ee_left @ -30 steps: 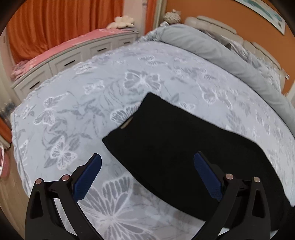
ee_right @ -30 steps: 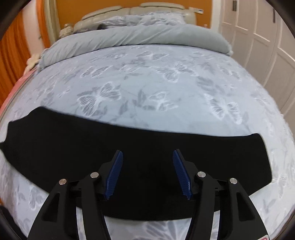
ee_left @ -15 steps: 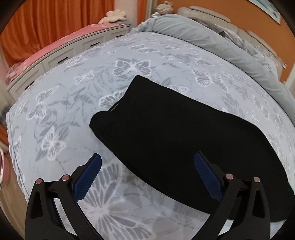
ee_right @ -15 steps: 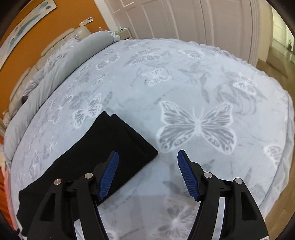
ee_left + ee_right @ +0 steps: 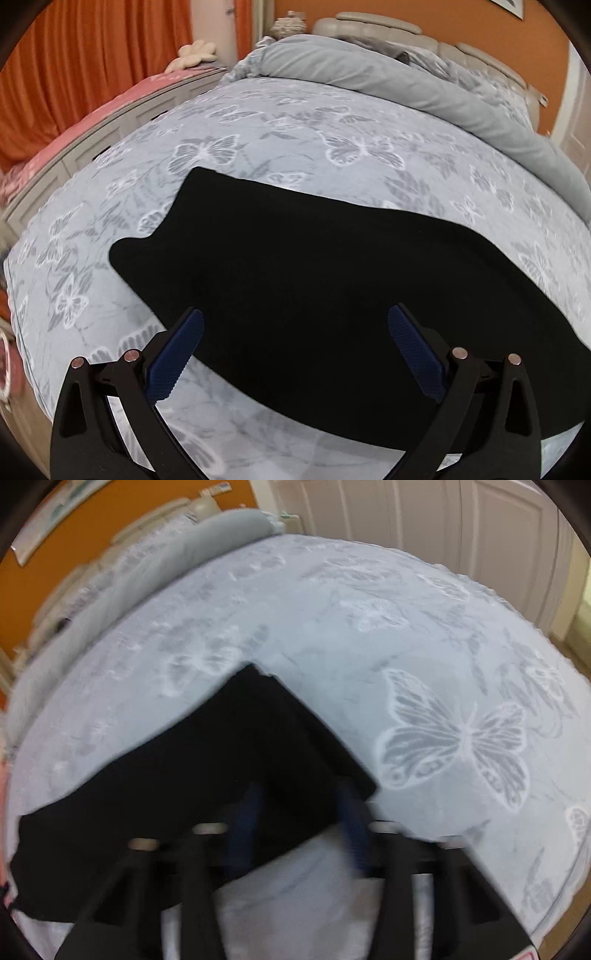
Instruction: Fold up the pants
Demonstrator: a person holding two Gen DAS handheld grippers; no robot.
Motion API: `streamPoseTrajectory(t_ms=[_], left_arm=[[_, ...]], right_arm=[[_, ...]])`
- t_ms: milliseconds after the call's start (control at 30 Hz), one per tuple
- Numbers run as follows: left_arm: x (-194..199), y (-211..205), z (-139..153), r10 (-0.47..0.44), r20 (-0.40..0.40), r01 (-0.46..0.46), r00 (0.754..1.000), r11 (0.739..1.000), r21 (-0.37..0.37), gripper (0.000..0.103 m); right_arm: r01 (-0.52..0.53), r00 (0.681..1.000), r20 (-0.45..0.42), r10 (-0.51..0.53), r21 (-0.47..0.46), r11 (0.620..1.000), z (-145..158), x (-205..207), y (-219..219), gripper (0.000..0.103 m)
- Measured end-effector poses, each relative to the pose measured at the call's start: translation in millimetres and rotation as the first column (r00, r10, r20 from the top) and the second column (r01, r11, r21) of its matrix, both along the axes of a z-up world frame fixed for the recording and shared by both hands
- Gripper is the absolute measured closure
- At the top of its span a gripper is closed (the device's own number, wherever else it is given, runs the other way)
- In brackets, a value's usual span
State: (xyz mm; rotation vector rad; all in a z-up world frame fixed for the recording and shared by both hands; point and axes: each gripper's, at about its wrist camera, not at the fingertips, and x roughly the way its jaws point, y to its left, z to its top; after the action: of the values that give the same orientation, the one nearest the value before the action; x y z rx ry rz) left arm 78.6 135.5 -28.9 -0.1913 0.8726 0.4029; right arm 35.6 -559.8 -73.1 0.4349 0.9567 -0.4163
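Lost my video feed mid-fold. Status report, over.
Left gripper open, empty, over the black pants. Right gripper blurred, apparently open near the leg end. Pants flat on the bedspread. Nothing in the way.

No text, label, brand or number is legible in either view.

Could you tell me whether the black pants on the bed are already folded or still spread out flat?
Folded once lengthwise, it seems: the pants lie as one long strip on the bedspread, and two stacked layers show at the leg end. No crosswise fold yet.
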Motion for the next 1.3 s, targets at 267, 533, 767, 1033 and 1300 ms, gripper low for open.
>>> streamPoseTrajectory(t_ms=[267, 533, 767, 1033, 1300], left_arm=[[6, -5, -5, -0.016, -0.013, 0.015, 1.000, 1.000, -0.012, 0.005], [5, -18, -7, -0.065, -0.015, 0.065, 0.998, 0.998, -0.007, 0.005], [1, -32, -1, -0.148, 0.030, 0.150, 0.989, 0.987, -0.057, 0.005], [-3, -63, -2, -0.263, 0.038, 0.264, 0.964, 0.964, -0.020, 0.005], [-2, -77, -10, -0.321, 0.000, 0.321, 0.947, 0.947, 0.004, 0.005]], right_arm=[[0.007, 0.998, 0.064, -0.007, -0.002, 1.000, 24, -17, -4, 0.075], [-0.014, 1.000, -0.006, 0.014, 0.002, 1.000, 4, -3, 2, 0.057], [0.003, 1.000, -0.019, -0.003, 0.002, 1.000, 1, -3, -2, 0.086], [0.011, 0.990, 0.138, 0.010, -0.153, 0.988, 61, -15, 7, 0.093], [0.043, 0.997, 0.064, -0.036, -0.113, 0.993, 30, -14, -6, 0.042]])
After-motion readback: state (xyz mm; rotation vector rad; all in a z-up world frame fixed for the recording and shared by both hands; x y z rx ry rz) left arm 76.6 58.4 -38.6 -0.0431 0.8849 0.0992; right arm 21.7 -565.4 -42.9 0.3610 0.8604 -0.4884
